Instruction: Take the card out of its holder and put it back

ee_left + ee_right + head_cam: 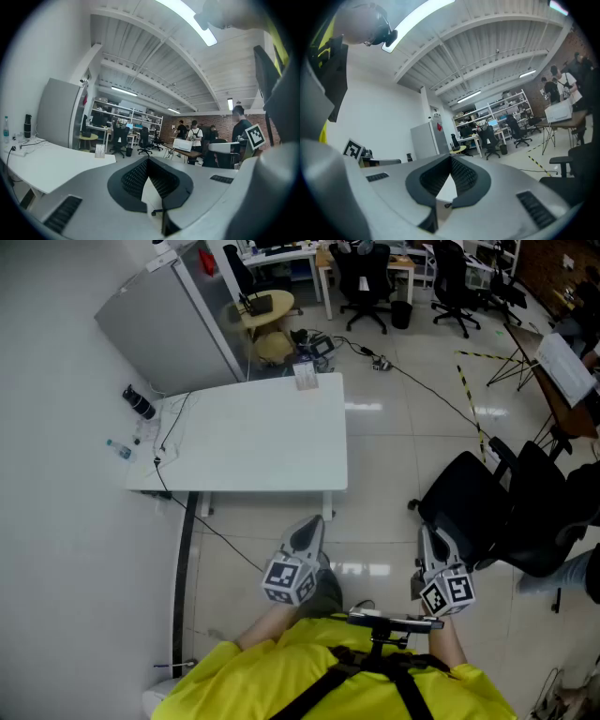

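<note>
Head view: left gripper [307, 531] and right gripper [428, 538] hang by the person's waist, fingers pressed together on nothing, probably idle because the card holder [306, 377] stands well apart at the far edge of the table [253, 446].

Matt, smooth white table top [253, 442]. Glossy pale floor tiles [403, 418], glare spots on them. Matt grey plastic on left gripper [307, 529] and right gripper [432, 542]; ribbed matt black pads [134, 178]. Black cloth chair [469, 507]. Yellow cloth shirt [272, 676].
</note>
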A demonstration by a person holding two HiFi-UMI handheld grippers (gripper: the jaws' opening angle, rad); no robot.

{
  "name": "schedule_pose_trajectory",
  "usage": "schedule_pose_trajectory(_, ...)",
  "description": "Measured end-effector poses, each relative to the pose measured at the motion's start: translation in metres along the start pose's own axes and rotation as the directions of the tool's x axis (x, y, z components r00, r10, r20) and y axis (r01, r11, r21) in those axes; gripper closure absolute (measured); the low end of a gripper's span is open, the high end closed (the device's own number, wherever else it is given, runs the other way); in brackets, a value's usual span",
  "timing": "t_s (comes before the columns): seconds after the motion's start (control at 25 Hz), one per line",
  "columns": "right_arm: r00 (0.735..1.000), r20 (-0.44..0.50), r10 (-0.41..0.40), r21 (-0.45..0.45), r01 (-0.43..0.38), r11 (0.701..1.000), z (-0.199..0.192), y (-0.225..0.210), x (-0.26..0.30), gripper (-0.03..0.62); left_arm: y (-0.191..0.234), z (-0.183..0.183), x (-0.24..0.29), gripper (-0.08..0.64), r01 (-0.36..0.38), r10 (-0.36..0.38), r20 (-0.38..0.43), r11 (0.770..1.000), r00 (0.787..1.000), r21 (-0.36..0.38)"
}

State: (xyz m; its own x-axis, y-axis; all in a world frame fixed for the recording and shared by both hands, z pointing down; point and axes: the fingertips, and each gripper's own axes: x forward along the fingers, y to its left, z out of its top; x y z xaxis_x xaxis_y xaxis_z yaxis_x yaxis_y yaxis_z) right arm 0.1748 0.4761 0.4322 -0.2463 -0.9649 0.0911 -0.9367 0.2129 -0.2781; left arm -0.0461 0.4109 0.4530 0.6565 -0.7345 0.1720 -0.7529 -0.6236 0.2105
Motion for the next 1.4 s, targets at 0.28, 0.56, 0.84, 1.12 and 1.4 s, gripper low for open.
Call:
schedule_pose_trajectory(0.28, 1.000, 0.009, 0.003, -0.035, -0.003, 0.999, 0.028, 0.004, 0.098, 0.586, 0.073, 0.052, 0.057, 0.560, 0.026, -0.026, 0.053, 1.000, 0.998, 0.005)
schedule_pose_trajectory(0.56, 0.999, 0.033, 0.027, -0.052, -0.026, 0.998, 0.039, 0.027, 0.194, 0.586, 0.154, 0.074, 0.087, 0.560, 0.059, -0.061, 0.041, 0.997, 0.997, 0.044)
schedule_pose_trajectory(0.84, 0.991, -0.018, 0.131, -0.062, -0.132, 0.989, 0.037, 0.045, 0.265, 0.586, 0.227, 0.083, 0.119, 0.560, -0.015, 0.014, 0.049, 1.000, 0.999, 0.019)
schedule_pose_trajectory(1.12, 0.969, -0.084, 0.233, -0.032, -0.237, 0.971, 0.025, 0.013, 0.359, 0.546, 0.251, 0.080, 0.172, 0.560, -0.069, 0.069, 0.033, 0.998, 0.997, -0.006)
schedule_pose_trajectory(1.4, 0.910, -0.196, 0.365, -0.019, -0.375, 0.927, 0.006, -0.030, 0.492, 0.546, 0.310, 0.084, 0.245, 0.560, -0.257, 0.258, 0.032, 0.966, 0.966, -0.042)
